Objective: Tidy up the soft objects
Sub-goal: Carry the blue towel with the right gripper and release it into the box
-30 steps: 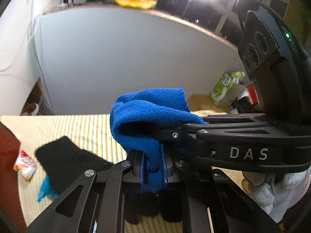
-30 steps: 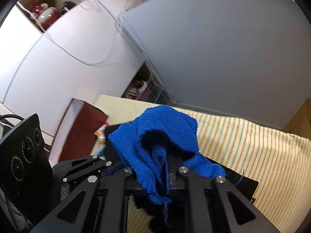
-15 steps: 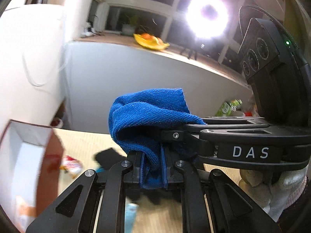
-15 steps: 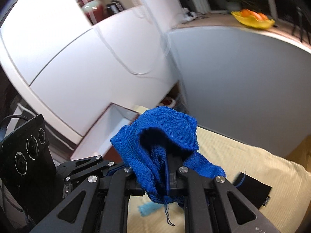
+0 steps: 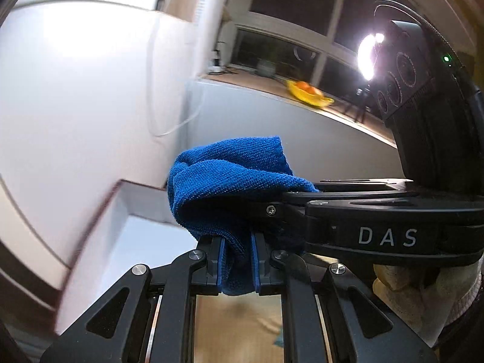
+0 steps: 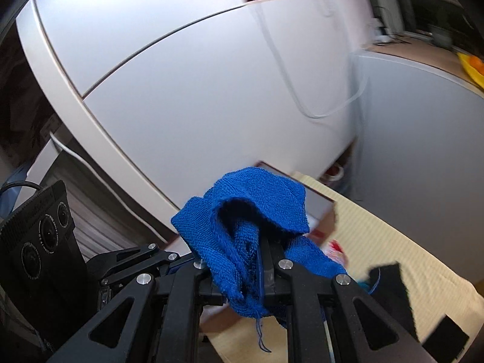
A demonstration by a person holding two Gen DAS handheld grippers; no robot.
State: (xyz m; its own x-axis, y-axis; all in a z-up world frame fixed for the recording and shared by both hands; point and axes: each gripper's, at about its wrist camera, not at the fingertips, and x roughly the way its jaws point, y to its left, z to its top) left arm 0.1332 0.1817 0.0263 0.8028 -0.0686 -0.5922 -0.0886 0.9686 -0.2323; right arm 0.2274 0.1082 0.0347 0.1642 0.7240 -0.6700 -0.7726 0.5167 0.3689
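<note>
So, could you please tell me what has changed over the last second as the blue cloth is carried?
Both claws, left claw and right claw, have swung left and tilted upward, away from the striped table toward the box beside the white cabinet. Nothing was released: both stay clamped on the blue cloth, bunched as before.

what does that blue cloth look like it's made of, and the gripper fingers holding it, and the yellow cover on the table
Blue cloth: looks like terry or microfibre, with a looped matte pile and a loose thread hanging in the right wrist view.
Fingers: matte black rigid plastic or metal, hard to tell which, with silver screw heads and blue pads.
Table cover: seems woven fabric, pale yellow with fine stripes, matte, though blurred.
</note>
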